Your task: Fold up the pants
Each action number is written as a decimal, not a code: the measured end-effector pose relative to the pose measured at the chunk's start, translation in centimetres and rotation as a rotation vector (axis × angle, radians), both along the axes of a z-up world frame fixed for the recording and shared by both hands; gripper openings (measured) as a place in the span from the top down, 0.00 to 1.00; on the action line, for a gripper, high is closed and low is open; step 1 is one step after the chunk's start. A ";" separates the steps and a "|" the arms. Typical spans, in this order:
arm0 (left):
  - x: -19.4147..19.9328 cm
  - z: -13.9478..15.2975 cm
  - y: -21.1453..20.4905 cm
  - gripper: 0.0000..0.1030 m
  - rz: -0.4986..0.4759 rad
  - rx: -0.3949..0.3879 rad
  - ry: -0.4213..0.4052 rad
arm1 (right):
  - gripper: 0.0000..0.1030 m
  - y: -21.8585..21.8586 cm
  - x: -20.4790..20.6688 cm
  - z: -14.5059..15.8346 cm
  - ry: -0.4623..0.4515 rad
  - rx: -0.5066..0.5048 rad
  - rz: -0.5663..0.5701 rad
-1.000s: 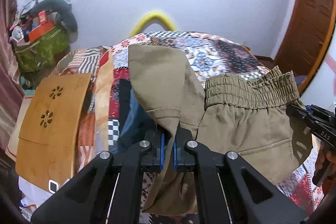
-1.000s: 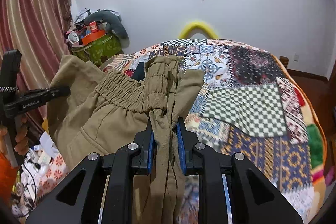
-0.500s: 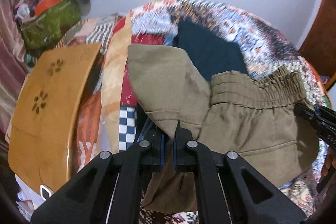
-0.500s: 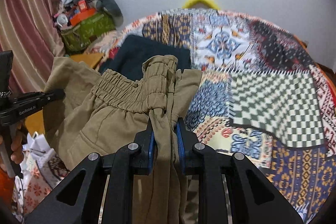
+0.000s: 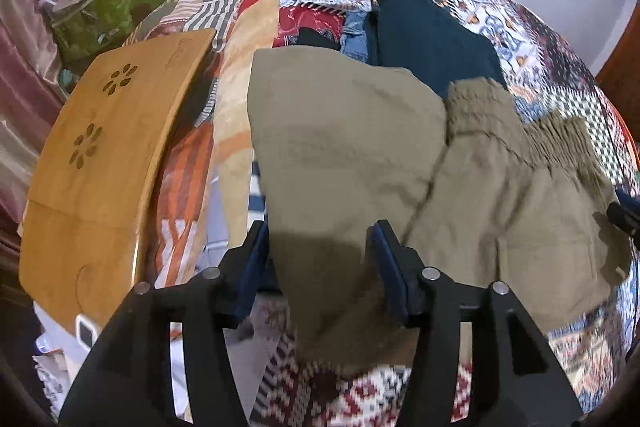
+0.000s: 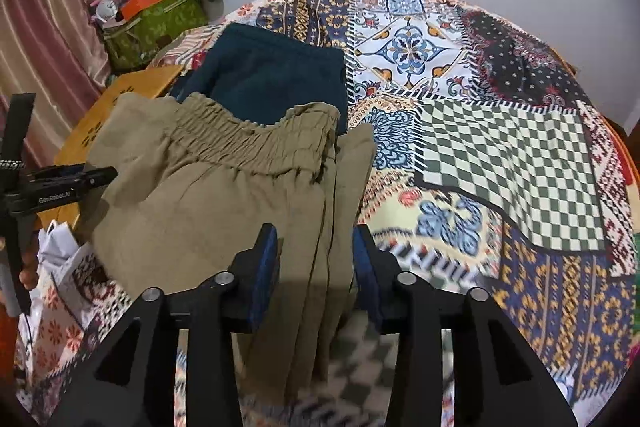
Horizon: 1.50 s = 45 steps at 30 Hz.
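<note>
Khaki pants [image 5: 400, 167] with an elastic waistband lie folded on the patchwork bed. My left gripper [image 5: 320, 259] is open, its blue-padded jaws spread on either side of the leg end of the cloth. In the right wrist view the pants [image 6: 208, 195] lie with the waistband away from me, and my right gripper [image 6: 316, 263] is open around the bunched waist side. The left gripper [image 6: 72, 183] shows at the left edge there, and the right gripper's tip shows at the right edge of the left view.
Folded dark teal pants [image 6: 272, 75] lie on the quilt [image 6: 500, 147] just beyond the khaki pair, beside denim [image 5: 354, 35]. A wooden lap table [image 5: 100, 155] stands left of the bed. A green bag with clutter [image 6: 156, 19] sits by the curtain.
Both grippers lowered the khaki pants onto the bed and opened, letting go of the cloth. The cameras tilted down toward the quilt.
</note>
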State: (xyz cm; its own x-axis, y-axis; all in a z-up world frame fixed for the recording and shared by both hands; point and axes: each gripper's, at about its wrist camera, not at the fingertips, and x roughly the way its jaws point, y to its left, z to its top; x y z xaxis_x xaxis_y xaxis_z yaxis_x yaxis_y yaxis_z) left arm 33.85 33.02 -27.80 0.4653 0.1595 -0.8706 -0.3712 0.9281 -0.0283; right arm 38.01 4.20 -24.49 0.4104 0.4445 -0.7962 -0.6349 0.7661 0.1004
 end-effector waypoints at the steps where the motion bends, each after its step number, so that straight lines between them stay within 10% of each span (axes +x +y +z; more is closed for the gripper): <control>1: -0.5 0.5 -0.4 0.48 -0.006 0.005 -0.007 | 0.63 -0.3 -0.5 0.5 -0.005 0.007 0.003; 18: -16.9 21.0 -11.4 0.48 -0.133 0.146 -0.465 | 0.63 -6.3 -15.0 16.3 -0.308 0.270 0.068; 29: -28.9 26.5 -18.4 0.45 -0.166 0.247 -0.707 | 0.63 -10.1 -27.0 22.3 -0.564 0.409 0.128; 45: -36.5 28.0 -21.6 0.04 -0.115 0.286 -0.862 | 0.00 -12.3 -31.7 22.7 -0.640 0.492 0.029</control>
State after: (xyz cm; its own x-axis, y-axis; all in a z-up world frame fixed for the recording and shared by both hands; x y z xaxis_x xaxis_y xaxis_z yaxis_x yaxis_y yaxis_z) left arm -2.68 11.38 0.19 0.9622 0.2281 -0.1490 -0.2329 0.9724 -0.0156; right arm 6.28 -8.08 -1.77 0.7037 0.7003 -0.1204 -0.7023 0.7112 0.0323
